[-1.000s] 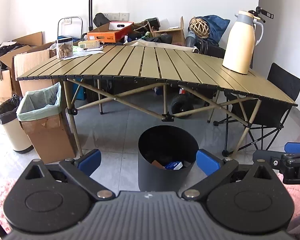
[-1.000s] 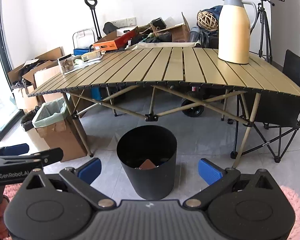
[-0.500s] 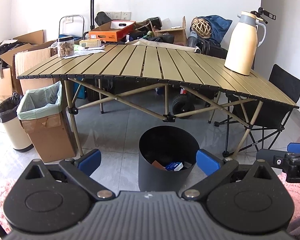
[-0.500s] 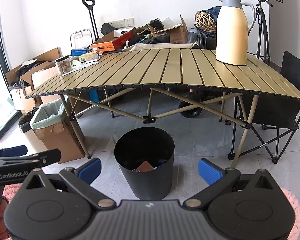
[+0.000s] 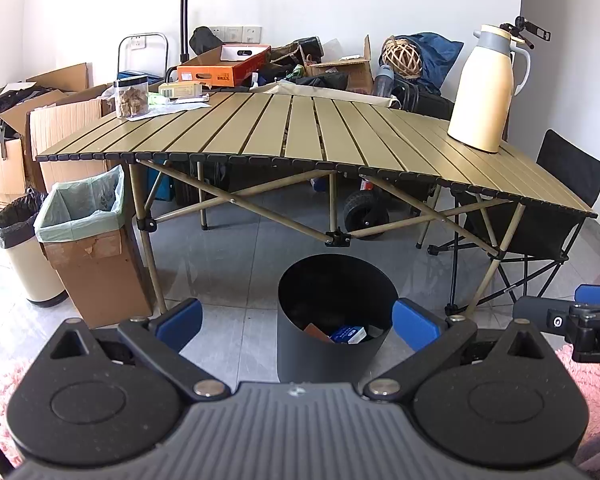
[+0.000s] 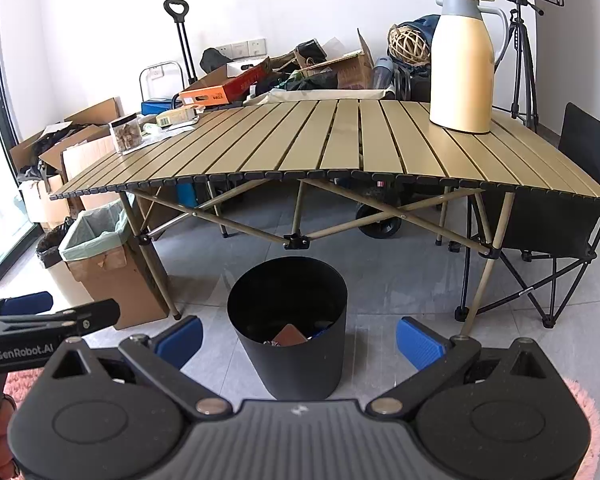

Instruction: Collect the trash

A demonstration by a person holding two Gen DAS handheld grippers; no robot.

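Left claw [image 5: 296, 323] wide and empty, right claw [image 6: 299, 340] likewise, black bin [image 5: 332, 344] of trash between fingers

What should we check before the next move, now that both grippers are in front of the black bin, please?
1. Left gripper open and empty: ok, its blue pads stand wide apart with nothing between.
2. Right gripper open and empty: ok, same.
3. Black bin upright on the floor: ok.
4. Room left in the bin: ok, only a brown item and a blue-and-white box show near the bottom.
5. Tabletop free of loose trash: cannot tell; papers lie by the jar at the far corner.
6. Floor around the bin free of trash: ok where visible.
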